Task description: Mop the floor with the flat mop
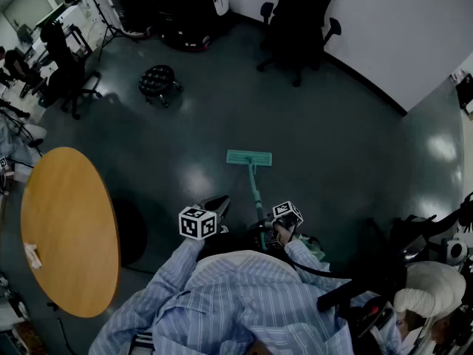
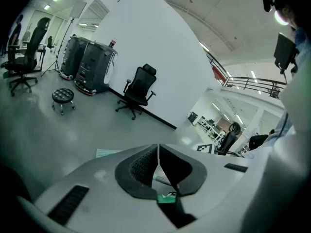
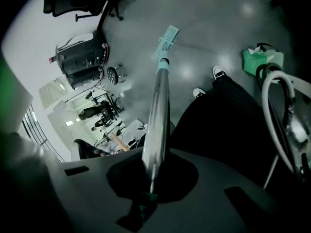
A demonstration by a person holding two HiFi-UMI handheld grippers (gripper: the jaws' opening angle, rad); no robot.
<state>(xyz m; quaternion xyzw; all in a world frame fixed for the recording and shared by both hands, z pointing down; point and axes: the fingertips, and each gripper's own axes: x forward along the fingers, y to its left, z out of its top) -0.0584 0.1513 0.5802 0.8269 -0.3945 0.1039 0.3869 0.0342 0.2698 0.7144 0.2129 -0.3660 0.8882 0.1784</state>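
The flat mop's teal head (image 1: 249,157) lies flat on the dark floor ahead of me, and its handle (image 1: 256,198) slants back toward my body. My right gripper (image 1: 275,229) is shut on the handle's upper part. In the right gripper view the silver handle (image 3: 158,110) runs out from between the jaws of the right gripper (image 3: 151,177) down to the mop head (image 3: 167,35). My left gripper (image 1: 218,205) hovers just left of the handle. Its pads meet tip to tip at the left gripper (image 2: 158,152), holding nothing; a bit of handle shows beyond them.
A round wooden table (image 1: 70,231) stands at my left. A black stool (image 1: 157,80) and an office chair (image 1: 299,21) stand farther out, with dark machines (image 1: 185,6) by the back wall. A green bag (image 3: 262,62) and hoses (image 1: 436,287) sit at my right.
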